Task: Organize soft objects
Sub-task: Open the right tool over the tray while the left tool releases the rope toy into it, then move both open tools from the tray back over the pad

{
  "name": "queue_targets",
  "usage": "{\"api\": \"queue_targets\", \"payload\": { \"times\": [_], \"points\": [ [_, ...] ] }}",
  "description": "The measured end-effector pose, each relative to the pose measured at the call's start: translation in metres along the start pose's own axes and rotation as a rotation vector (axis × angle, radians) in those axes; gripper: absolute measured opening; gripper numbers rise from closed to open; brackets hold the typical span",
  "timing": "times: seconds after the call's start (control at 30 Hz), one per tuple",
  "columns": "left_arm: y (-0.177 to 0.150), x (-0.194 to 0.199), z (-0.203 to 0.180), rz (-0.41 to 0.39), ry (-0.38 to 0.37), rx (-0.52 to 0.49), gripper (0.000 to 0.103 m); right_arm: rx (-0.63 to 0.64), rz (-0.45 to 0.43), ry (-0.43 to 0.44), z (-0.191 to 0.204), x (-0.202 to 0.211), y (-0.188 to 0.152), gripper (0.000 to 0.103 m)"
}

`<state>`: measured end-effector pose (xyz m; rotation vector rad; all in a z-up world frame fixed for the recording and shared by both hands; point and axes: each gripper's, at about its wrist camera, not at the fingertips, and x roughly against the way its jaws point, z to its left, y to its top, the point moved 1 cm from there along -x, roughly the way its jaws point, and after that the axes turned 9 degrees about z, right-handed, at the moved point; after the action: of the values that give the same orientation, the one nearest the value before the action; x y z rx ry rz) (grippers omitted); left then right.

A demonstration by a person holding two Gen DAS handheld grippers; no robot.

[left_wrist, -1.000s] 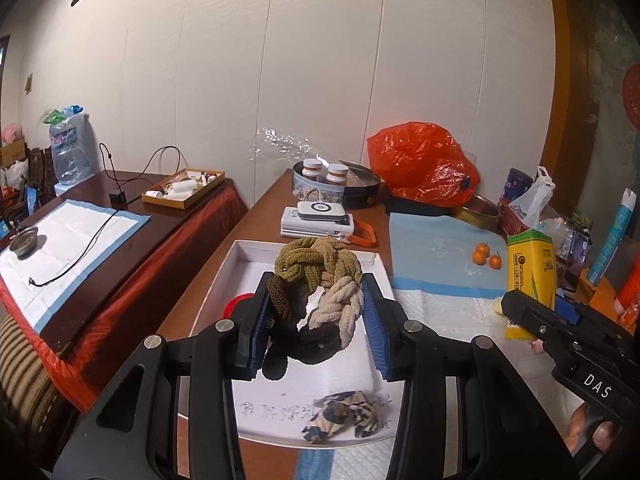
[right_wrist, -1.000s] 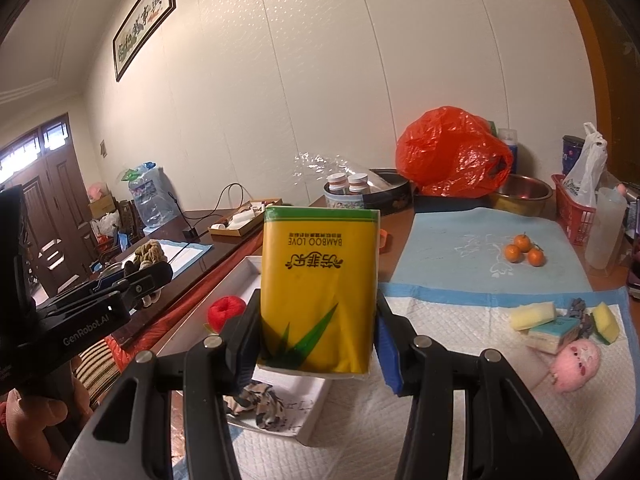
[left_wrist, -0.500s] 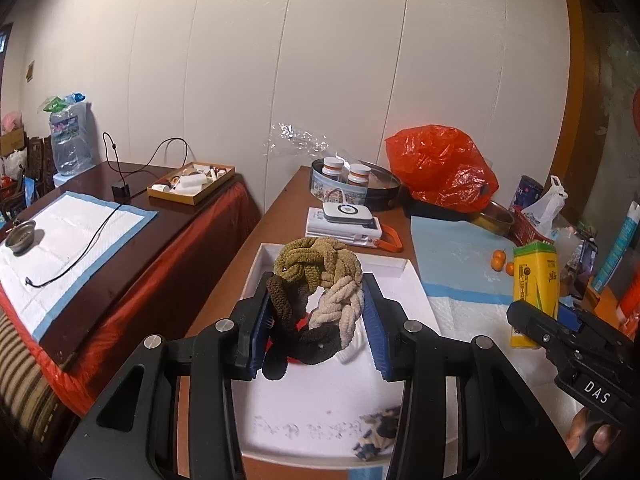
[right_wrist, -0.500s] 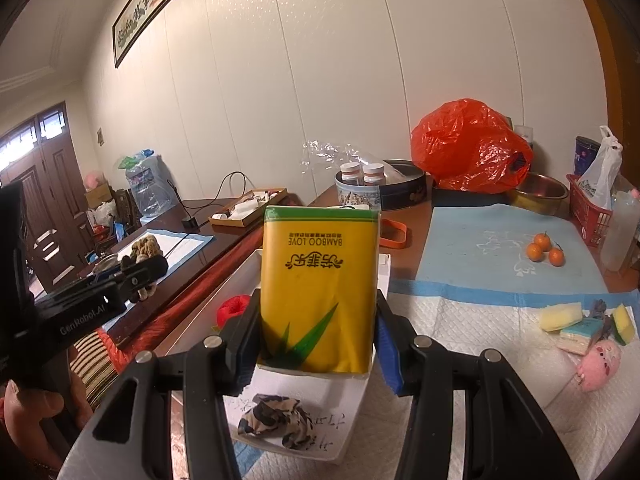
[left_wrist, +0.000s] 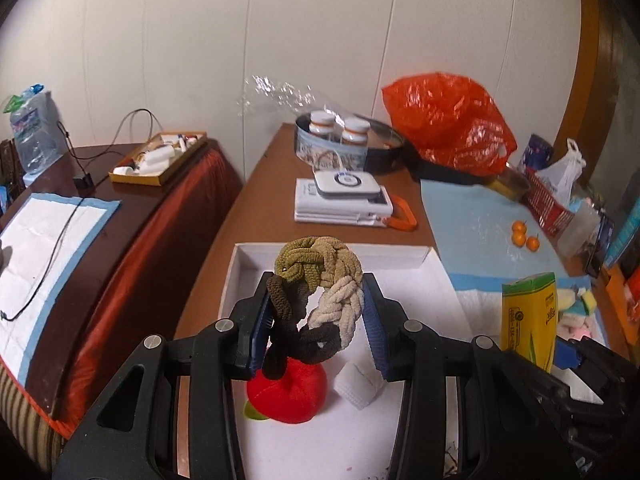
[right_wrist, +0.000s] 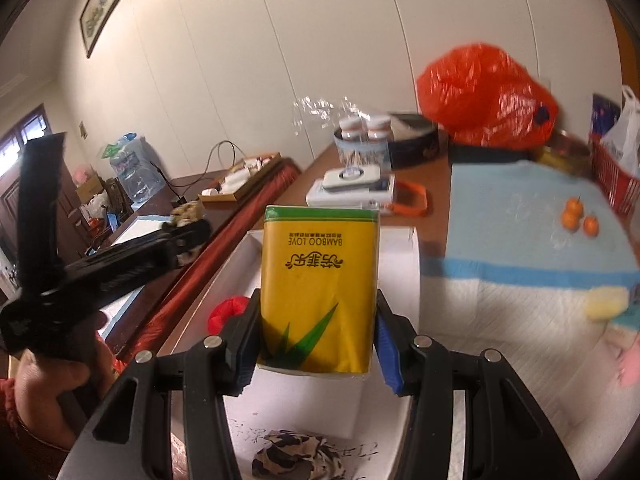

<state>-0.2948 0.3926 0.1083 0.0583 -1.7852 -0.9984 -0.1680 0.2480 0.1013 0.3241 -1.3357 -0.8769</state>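
While 3 oranges (left_wrist: 522, 238) sit apart, a red plush (left_wrist: 294, 394) occupies the white tray (left_wrist: 404, 254).

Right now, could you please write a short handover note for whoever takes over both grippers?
Left gripper: shut on the braided toy, held above the white tray.
Right gripper: shut on the yellow tissue pack, also over the tray.
Already in the tray: red plush, white cloth, camo fabric.
Left to do: set down both held items, then collect the sponges and pink plush lying on the pad at right.
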Motion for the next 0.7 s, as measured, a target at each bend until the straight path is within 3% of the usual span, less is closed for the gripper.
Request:
{"api": "queue_targets", "payload": {
  "times": [0.17, 0.27, 0.33, 0.37, 0.4, 0.43, 0.47, 0.6, 0.7],
  "points": [
    [-0.006, -0.032, -0.005, 0.095, 0.01, -0.019, 0.043, -0.018, 0.059, 0.004, 0.003, -0.019, -0.005, 0.05],
    [-0.008, -0.034, -0.005, 0.091, 0.025, -0.021, 0.049, -0.013, 0.091, 0.015, 0.006, -0.026, -0.007, 0.051],
    [-0.008, -0.033, -0.003, 0.085, 0.042, -0.008, 0.059, -0.001, 0.096, 0.0, 0.008, -0.028, -0.011, 0.055],
    [-0.007, -0.033, -0.001, 0.08, 0.048, -0.004, 0.077, -0.001, 0.096, -0.004, 0.008, -0.028, -0.011, 0.06],
    [-0.008, -0.031, 0.001, 0.067, 0.059, -0.003, 0.093, -0.002, 0.094, -0.005, 0.008, -0.028, -0.011, 0.076],
    [-0.009, -0.028, 0.001, 0.044, 0.079, -0.006, 0.098, -0.003, 0.087, -0.004, 0.008, -0.027, -0.011, 0.085],
    [-0.009, -0.026, 0.002, 0.034, 0.098, -0.008, 0.103, -0.005, 0.077, -0.006, 0.008, -0.025, -0.011, 0.085],
    [-0.01, -0.019, 0.007, 0.02, 0.126, 0.015, 0.103, 0.0, 0.044, -0.073, 0.007, -0.018, -0.012, 0.085],
    [-0.012, -0.012, 0.008, 0.004, 0.133, 0.026, 0.103, -0.019, 0.047, -0.067, 0.004, -0.016, -0.014, 0.085]
  ]
}}
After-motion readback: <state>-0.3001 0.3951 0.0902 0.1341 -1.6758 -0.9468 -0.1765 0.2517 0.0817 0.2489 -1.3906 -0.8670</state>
